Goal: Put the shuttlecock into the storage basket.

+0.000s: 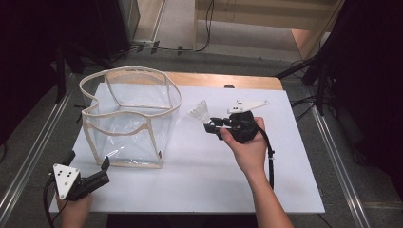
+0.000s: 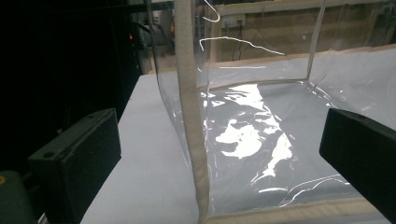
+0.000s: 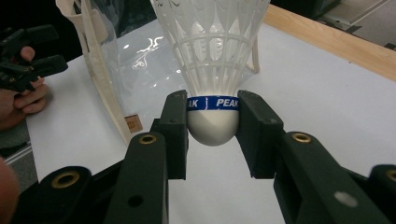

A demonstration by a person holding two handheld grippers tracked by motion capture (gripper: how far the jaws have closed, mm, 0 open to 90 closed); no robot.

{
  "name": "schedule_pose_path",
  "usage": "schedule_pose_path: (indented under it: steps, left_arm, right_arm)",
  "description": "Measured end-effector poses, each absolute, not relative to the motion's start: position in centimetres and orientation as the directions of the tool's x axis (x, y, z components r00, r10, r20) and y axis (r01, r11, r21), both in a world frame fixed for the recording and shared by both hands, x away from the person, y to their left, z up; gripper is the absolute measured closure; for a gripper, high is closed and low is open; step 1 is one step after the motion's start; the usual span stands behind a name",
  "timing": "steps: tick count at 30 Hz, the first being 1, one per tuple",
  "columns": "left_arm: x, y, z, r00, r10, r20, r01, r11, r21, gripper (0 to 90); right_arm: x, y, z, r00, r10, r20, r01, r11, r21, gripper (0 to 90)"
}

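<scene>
Since the right gripper (image 3: 212, 123) has its pads closed on the cork of the shuttlecock (image 3: 211, 60), just at the blue band, the hold sits on the one firm part of it. Judging by its build, the shuttlecock is very light, and its white skirt is thin and easily crushed, so the rounded cork is the place to grip; that cork looks smooth and could slip if the squeeze eases. It hangs above the middle of the table (image 1: 285, 185), skirt pointing toward the bag (image 1: 128, 118), near the bag's right side. This clear bag stands open-topped toward the left edge, soft-walled and likely to buckle if bumped. Near the front left corner, the left gripper (image 1: 105, 167) waits with jaws open, beside the bag's corner seam.
</scene>
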State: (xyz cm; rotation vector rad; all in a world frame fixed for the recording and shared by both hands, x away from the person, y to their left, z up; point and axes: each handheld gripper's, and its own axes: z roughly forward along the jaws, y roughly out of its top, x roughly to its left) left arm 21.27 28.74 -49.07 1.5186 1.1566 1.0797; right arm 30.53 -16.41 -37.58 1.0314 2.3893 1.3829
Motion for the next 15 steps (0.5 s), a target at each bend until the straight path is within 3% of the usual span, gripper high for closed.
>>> schedule_pose_path:
  steps: [15]
  left_arm:
    - [21.3, 28.7, -49.1, 0.176, 0.978, 0.111, 0.18, -0.142, 0.973, 0.0]
  right_arm:
    - [31.1, -15.5, -36.0, -0.754, 0.637, 0.158, 0.442, 0.315, 0.84, 62.9]
